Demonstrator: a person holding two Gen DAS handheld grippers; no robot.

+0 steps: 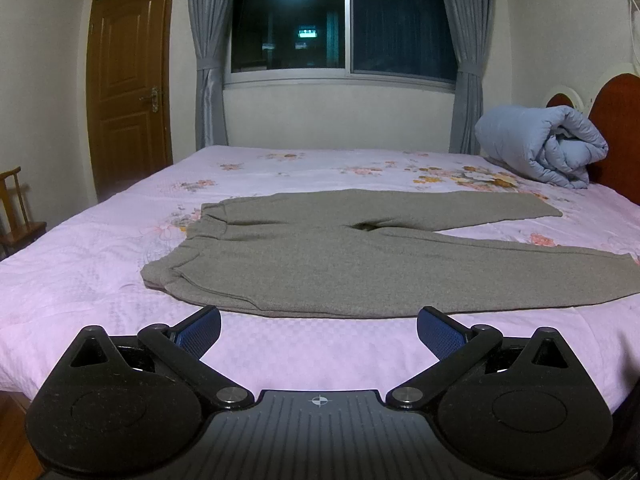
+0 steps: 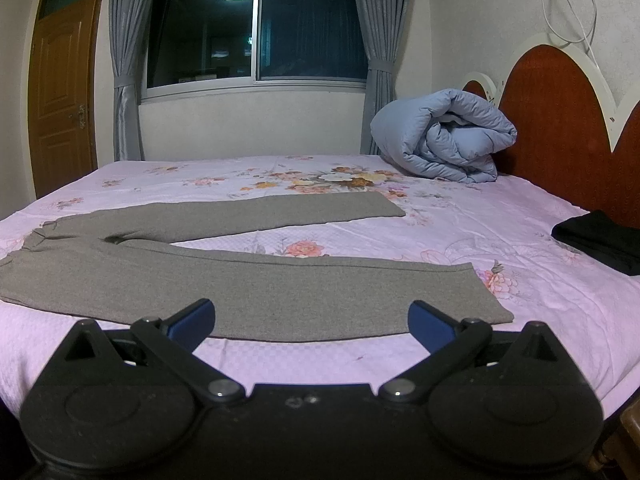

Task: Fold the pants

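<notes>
Grey pants (image 1: 320,260) lie spread flat on the pink floral bed sheet (image 1: 100,272), waistband to the left and both legs running to the right, split in a narrow V. My left gripper (image 1: 319,334) hovers open over the near edge of the bed, just short of the waist and hip part, with nothing between its blue pads. In the right wrist view the same pants (image 2: 224,284) stretch across, and my right gripper (image 2: 311,326) stands open just before the near leg close to its hem, touching nothing.
A rolled light-blue duvet (image 2: 444,136) rests at the head of the bed against the red headboard (image 2: 560,120). A folded black garment (image 2: 596,240) lies at the right edge. A wooden door (image 1: 128,80) and chair (image 1: 18,216) stand left; a curtained window behind.
</notes>
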